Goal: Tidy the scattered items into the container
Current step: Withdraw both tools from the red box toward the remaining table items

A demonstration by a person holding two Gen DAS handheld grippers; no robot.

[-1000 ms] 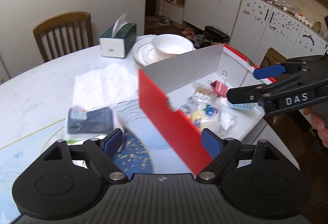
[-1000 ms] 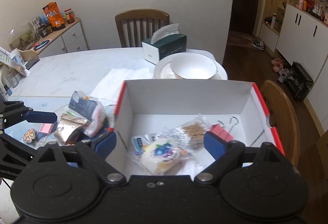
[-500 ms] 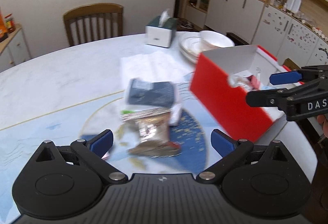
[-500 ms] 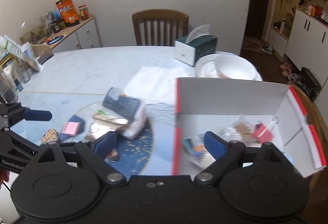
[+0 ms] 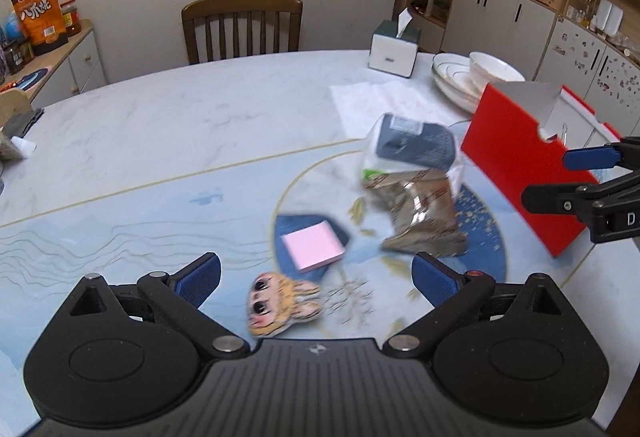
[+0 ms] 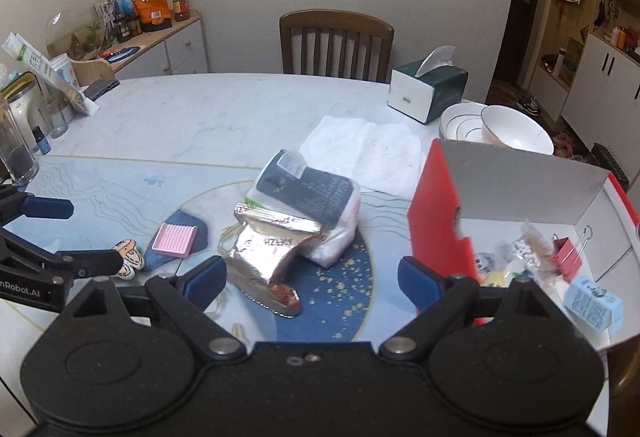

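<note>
My left gripper hangs open and empty over the table, just above a small cartoon-face charm and a pink sticky-note pad. My right gripper is open too, with a crumpled silver foil packet lying on the table between and beyond its fingers. Behind the foil lies a dark pouch in a white bag. The red box stands to the right, holding a binder clip, a blue carton and small packets. In the left wrist view the red box is behind the right gripper.
A white paper sheet, a green tissue box and stacked bowls and plates sit at the back right. Glass jars and a small bottle stand at the table's left edge. A wooden chair is behind the table.
Both grippers swung left, away from the red box and over the scattered items. The left jaws widened. The charm and pink pad came into the left wrist view.
</note>
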